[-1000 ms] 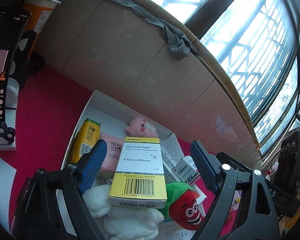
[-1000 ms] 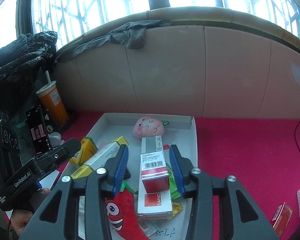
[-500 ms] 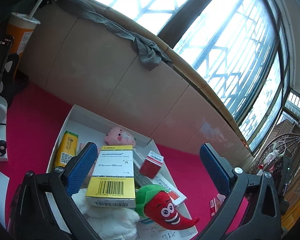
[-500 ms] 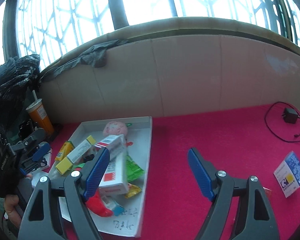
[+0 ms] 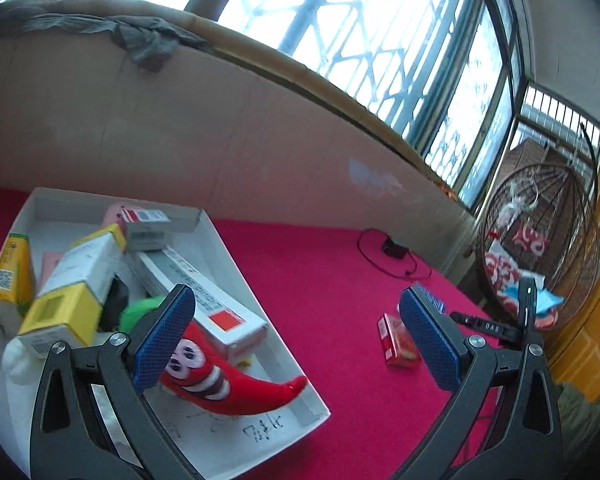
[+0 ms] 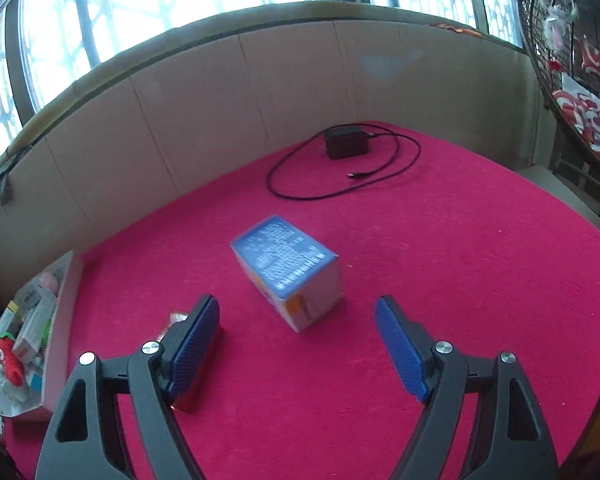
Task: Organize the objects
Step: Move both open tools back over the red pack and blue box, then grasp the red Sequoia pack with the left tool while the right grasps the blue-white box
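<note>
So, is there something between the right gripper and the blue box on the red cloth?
Nothing visible. The right gripper is open, and the blue box lies just beyond its fingertips on bare red cloth. A small red box sits beside the left finger, off the path.

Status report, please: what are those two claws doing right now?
Both grippers open, empty. Blue box ahead of right fingers. Nothing between.
</note>
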Demonstrator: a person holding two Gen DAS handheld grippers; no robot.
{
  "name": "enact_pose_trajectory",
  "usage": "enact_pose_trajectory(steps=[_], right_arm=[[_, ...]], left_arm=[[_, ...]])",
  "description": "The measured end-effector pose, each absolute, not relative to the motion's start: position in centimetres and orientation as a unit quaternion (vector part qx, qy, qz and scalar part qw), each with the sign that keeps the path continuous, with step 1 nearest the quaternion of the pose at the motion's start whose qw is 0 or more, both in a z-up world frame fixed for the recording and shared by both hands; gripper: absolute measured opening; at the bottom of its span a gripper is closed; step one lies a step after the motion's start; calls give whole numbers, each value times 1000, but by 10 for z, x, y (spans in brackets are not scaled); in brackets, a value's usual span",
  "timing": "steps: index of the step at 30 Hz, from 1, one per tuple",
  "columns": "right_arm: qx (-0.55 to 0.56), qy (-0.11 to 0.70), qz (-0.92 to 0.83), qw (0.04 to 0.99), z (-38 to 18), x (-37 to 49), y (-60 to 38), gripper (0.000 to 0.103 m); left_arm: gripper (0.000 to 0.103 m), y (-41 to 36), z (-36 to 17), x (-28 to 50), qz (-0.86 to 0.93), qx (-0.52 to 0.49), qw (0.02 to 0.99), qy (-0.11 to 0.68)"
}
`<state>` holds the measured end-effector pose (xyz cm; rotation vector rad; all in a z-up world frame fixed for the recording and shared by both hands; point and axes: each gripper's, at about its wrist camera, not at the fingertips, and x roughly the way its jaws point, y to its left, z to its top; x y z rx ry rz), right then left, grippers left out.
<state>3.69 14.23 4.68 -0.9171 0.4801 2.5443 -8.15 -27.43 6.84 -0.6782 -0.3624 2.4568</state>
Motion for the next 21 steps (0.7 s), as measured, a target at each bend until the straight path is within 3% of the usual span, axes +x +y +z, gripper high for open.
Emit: enact_pose_trajectory(steps=[6,11,16,17,18,21], right_arm=[[-358,111,916,141,35,0,151,81],[-367,48,923,106,34,-29,137,81],[-384,38,917,99,18,-46,144,79],[-390,47,915,92,14,-46,147,78],[-395,59,913,84,12,-47,151,66],[-390,85,914,73,12,-44,160,55]], left_arm=[[103,-169,56,-81,891,-342,295,-44],[103,-98,50,-78,882,-357,306,35],[103,-53,29,-96,866,-398,296,61],[103,-46,26,-98,863,-405,295,63],[103,-42,22,-101,860,-410,295,64],[103,-21,13,-104,854,-421,298,72]])
